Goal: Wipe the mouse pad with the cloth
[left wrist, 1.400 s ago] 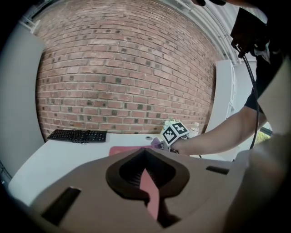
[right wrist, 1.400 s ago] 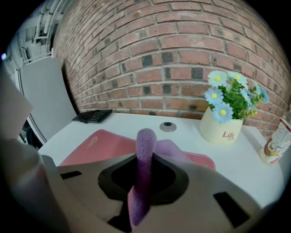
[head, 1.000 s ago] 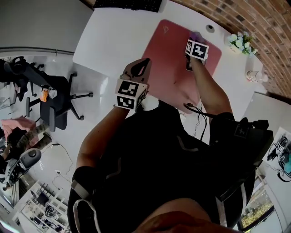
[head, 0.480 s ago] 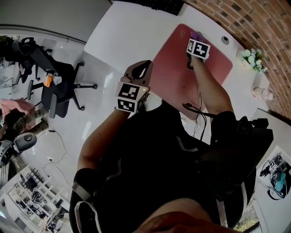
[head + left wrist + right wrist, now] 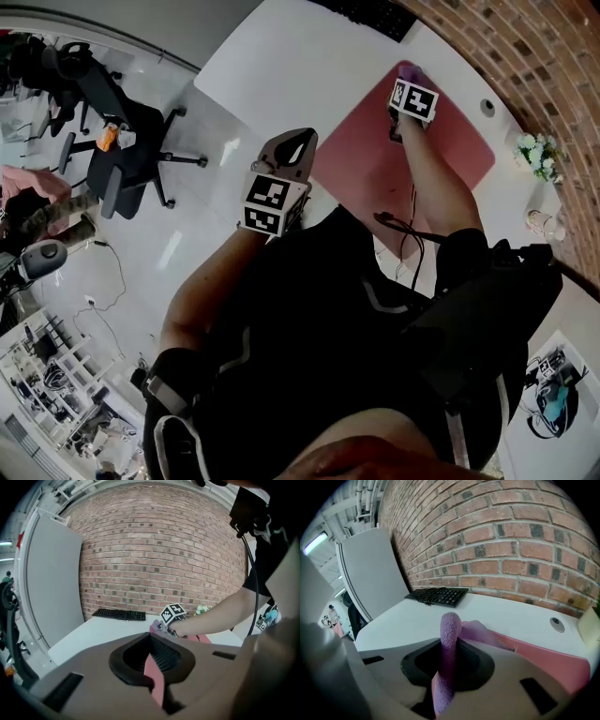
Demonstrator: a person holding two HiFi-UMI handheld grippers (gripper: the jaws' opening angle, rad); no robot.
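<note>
A pink mouse pad (image 5: 450,150) lies on the white table (image 5: 281,66). My right gripper (image 5: 410,89) is at the pad's far left corner, shut on a purple cloth (image 5: 410,73) that rests on the pad. In the right gripper view the cloth (image 5: 450,625) stands folded between the jaws of the right gripper (image 5: 451,644), with the pad (image 5: 553,660) beyond. My left gripper (image 5: 292,145) is at the pad's near left edge. In its own view the left gripper (image 5: 152,641) is shut on a strip of the mouse pad (image 5: 154,679).
A black keyboard (image 5: 119,614) lies at the table's far side, below the brick wall (image 5: 154,550). A small flower pot (image 5: 536,148) and a cup (image 5: 542,222) stand at the right. A round grommet (image 5: 554,624) sits behind the pad. Office chairs (image 5: 122,141) stand on the floor left.
The right gripper has slid the cloth leftward along the pad's far edge to its far left corner. The left gripper keeps its hold on the near edge. The head view has turned.
</note>
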